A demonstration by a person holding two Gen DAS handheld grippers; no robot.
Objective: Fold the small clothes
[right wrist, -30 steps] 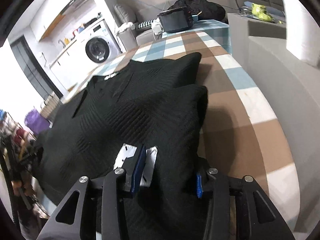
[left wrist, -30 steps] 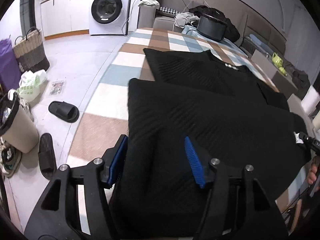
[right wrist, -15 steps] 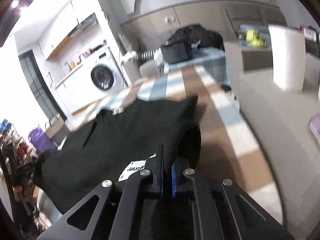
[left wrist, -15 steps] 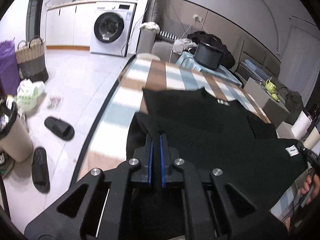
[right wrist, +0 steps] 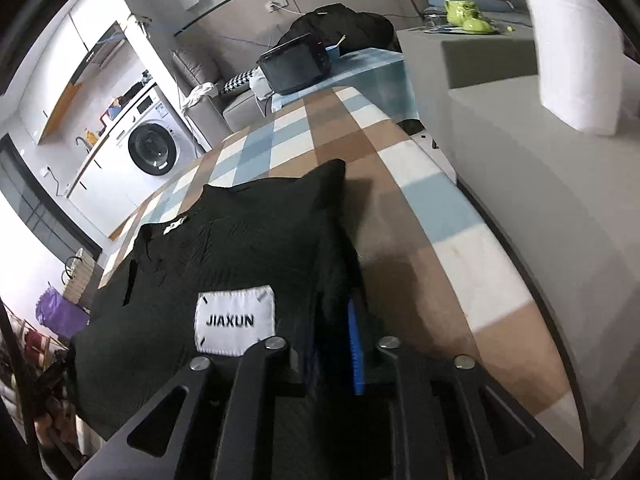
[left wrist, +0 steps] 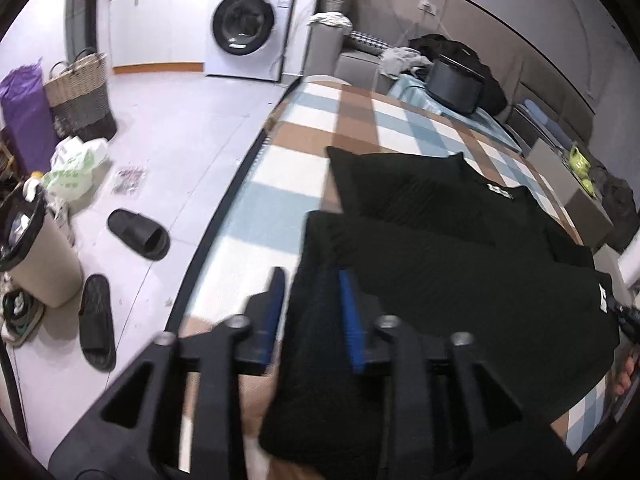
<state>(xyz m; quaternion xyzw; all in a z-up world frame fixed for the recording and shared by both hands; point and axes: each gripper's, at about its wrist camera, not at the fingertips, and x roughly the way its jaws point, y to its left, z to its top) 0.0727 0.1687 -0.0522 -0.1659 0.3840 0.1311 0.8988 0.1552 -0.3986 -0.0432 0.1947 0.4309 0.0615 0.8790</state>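
Note:
A black knitted garment [left wrist: 460,280] lies folded over itself on the checked tablecloth [left wrist: 272,208]. Its left folded edge sits between the blue pads of my left gripper [left wrist: 314,308], whose jaws are opening and stand apart from the cloth. In the right wrist view the same garment [right wrist: 248,240] shows a white "JIAXUN" label [right wrist: 235,320] facing up. My right gripper [right wrist: 332,340] is at its right edge and is also opening. A bunch of fabric fills the narrow gap, and the garment covers the left pad.
The table edge [left wrist: 224,216] drops to a floor with two black slippers [left wrist: 138,234], a bin [left wrist: 36,256] and a woven basket [left wrist: 78,96]. A black box [right wrist: 296,66] stands at the table's far end. A grey block [right wrist: 560,184] and a white roll [right wrist: 576,44] are to the right.
Both grippers stood open around the garment's edges, then shut on them and moved with the cloth. Now both pairs of jaws have parted again, and the white label has turned face up.

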